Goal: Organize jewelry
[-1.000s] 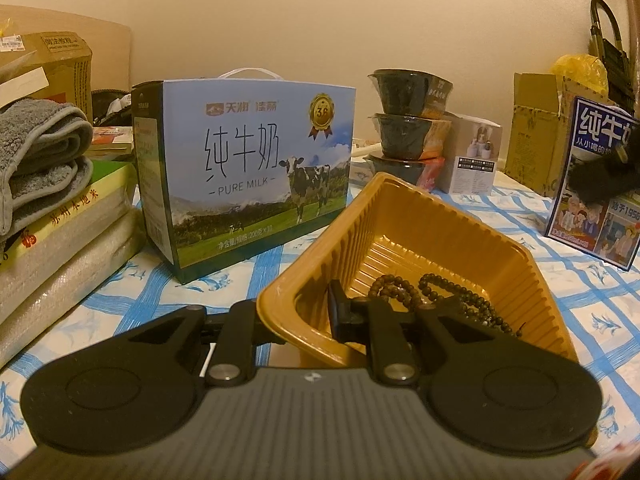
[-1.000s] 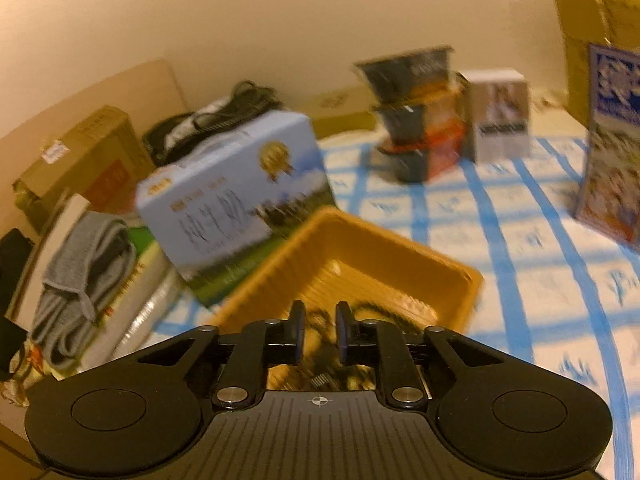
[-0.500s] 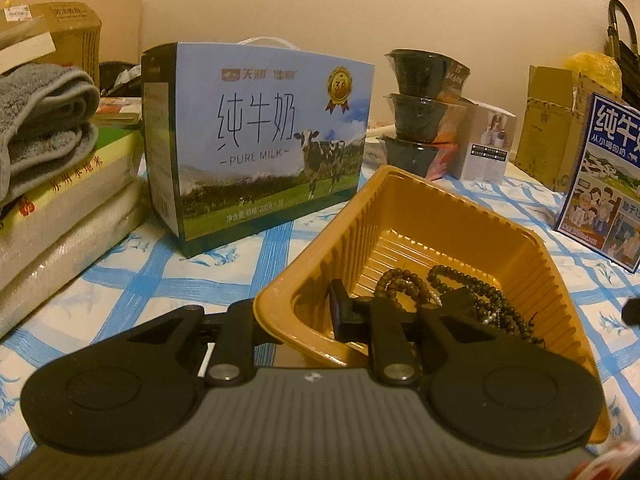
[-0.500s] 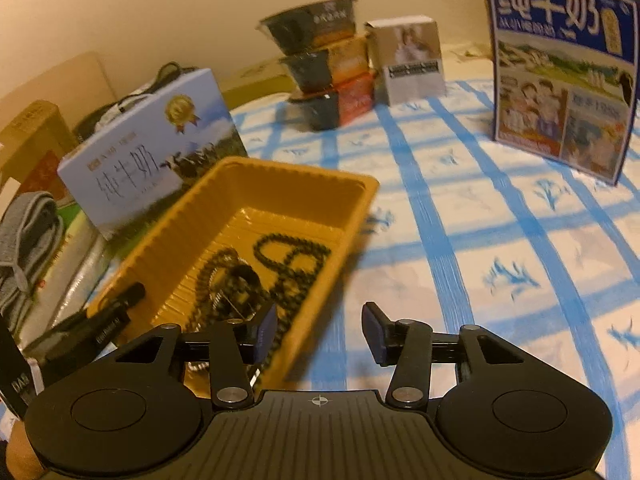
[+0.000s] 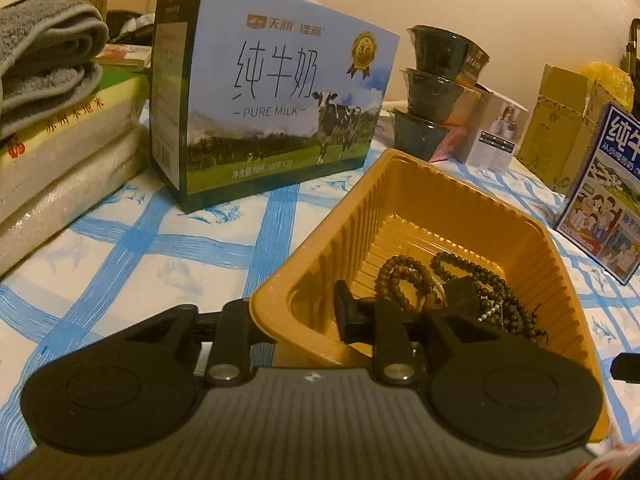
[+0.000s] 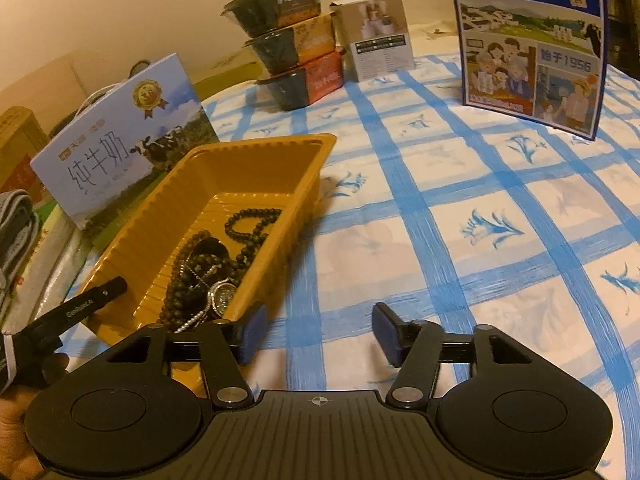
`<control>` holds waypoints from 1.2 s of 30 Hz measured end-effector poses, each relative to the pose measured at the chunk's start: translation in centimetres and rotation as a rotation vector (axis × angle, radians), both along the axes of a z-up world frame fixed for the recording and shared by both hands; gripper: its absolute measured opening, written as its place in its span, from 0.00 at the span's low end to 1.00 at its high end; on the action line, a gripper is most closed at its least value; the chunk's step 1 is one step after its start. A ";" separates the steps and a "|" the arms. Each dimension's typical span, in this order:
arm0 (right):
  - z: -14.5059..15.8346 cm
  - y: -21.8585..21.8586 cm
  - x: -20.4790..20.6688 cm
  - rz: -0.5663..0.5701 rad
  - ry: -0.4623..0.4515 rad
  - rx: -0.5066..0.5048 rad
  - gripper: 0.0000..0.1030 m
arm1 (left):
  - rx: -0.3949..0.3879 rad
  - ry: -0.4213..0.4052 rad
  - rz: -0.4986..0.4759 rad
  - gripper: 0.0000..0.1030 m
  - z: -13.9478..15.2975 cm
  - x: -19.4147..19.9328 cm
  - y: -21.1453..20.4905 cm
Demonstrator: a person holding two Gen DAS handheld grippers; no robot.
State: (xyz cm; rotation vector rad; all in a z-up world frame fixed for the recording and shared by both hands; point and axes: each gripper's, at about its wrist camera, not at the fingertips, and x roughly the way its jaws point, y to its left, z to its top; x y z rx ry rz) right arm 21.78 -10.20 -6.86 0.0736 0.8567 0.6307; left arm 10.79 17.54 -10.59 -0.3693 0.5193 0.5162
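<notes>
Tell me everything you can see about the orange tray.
The orange tray is a rectangular, thin, plastic-looking tub with ribbed walls and a flat rim, sitting upright on the blue-checked tablecloth. Dark bead strands and a wristwatch lie inside. The left tool straddles its near wall.

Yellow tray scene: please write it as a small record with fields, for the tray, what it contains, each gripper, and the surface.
tray: yellow plastic tray, on the tablecloth
contents: dark bead strings, a wristwatch
left gripper: shut on the tray's near wall, one finger inside, one outside
right gripper: open, empty, above the cloth beside the tray
surface: blue-checked tablecloth
behind tray: pure milk carton
</notes>
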 end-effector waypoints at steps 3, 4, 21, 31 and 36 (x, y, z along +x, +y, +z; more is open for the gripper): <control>-0.2 -0.5 -0.5 -0.020 -0.009 0.003 0.70 | -0.003 0.006 -0.002 0.42 0.0 -0.6 0.1; -0.3 -0.6 -0.6 -0.025 -0.010 0.004 0.71 | 0.000 0.004 -0.004 0.44 0.1 -0.9 0.1; 1.7 -3.6 -7.0 -0.068 -0.082 -0.068 0.72 | 0.132 0.170 -0.293 0.86 6.5 -4.7 -8.2; 3.7 -7.0 -11.8 -0.140 -0.060 -0.051 0.72 | 0.074 0.109 -0.375 0.89 9.4 -8.2 -12.1; 4.9 -8.5 -14.2 -0.160 -0.047 -0.049 0.72 | 0.141 0.150 -0.413 0.89 10.4 -9.6 -14.3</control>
